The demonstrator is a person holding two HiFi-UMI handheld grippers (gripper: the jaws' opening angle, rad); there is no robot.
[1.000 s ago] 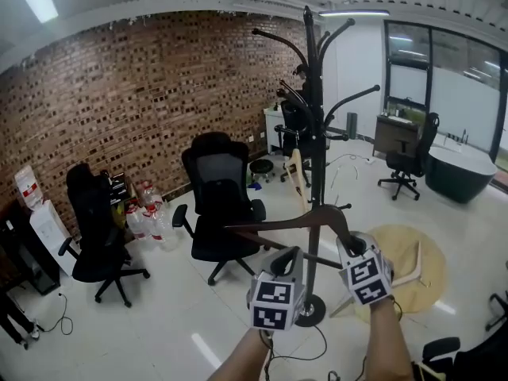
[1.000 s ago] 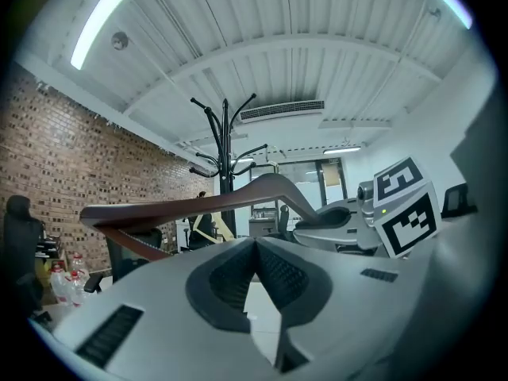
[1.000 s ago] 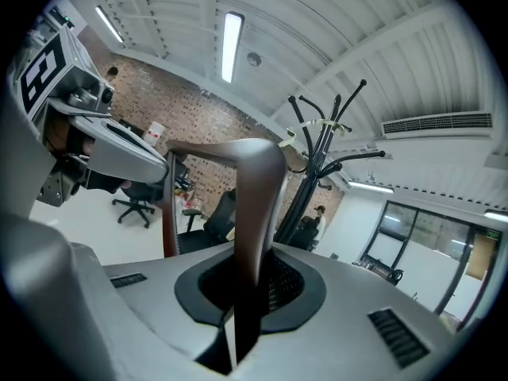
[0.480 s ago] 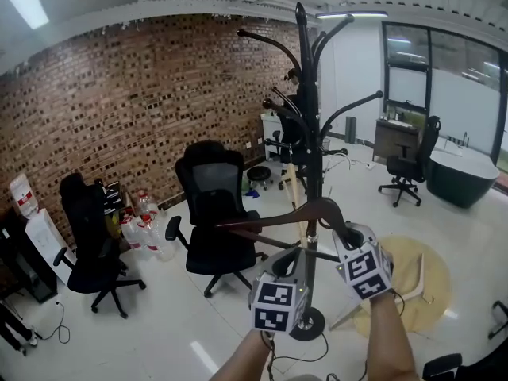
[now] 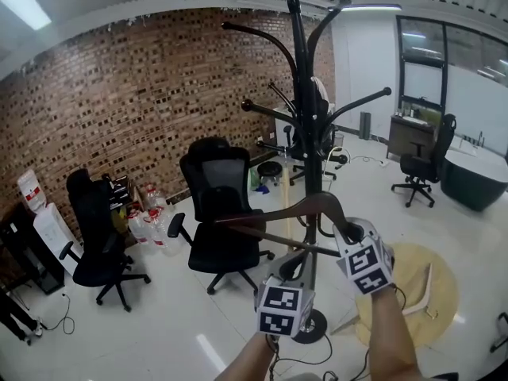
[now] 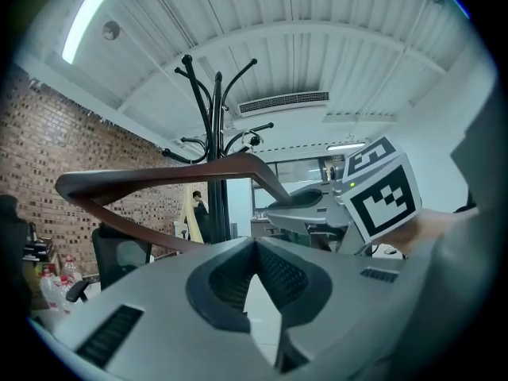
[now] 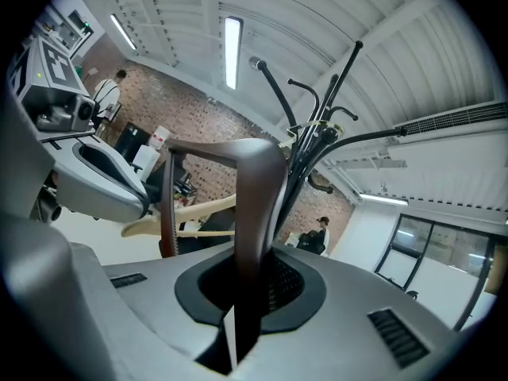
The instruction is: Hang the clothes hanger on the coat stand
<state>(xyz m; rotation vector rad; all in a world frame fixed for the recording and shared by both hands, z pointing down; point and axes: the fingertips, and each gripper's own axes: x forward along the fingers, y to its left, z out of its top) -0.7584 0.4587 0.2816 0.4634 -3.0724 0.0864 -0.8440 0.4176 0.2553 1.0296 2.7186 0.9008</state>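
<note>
- Low at centre of the head view: right gripper (image 5: 350, 233), marker cube facing the camera, held up on a bare forearm. Its jaws are clenched on one end of the clothes hanger (image 5: 274, 210); the right gripper view shows the dark brown wood standing upright between the two pads.
- Beside it, lower and to the left: left gripper (image 5: 297, 257), with its own marker cube. Its jaws are closed together with nothing between them; in the left gripper view the hanger passes above and beyond the tips, not through them.
- Clothes hanger: dark brown wood, angled shoulders with a straight bottom bar. It is held roughly level and reaches left from the right gripper. In the head view it crosses the pole of the coat stand at a low height, well beneath all the hooks, and hangs on none of them. Whether it touches the pole cannot be told.
- Coat stand (image 5: 305, 125): black metal, a single upright pole with curved arms branching out near the top and a round base on the floor.
- Behind, to the left: two black office chairs (image 5: 218, 205) on castors, with a cluster of water bottles (image 5: 148, 217) between them.
- Backdrop: red brick wall (image 5: 119, 94).
- Floor at right: round yellowish rug (image 5: 436, 292) on glossy white tile.
</note>
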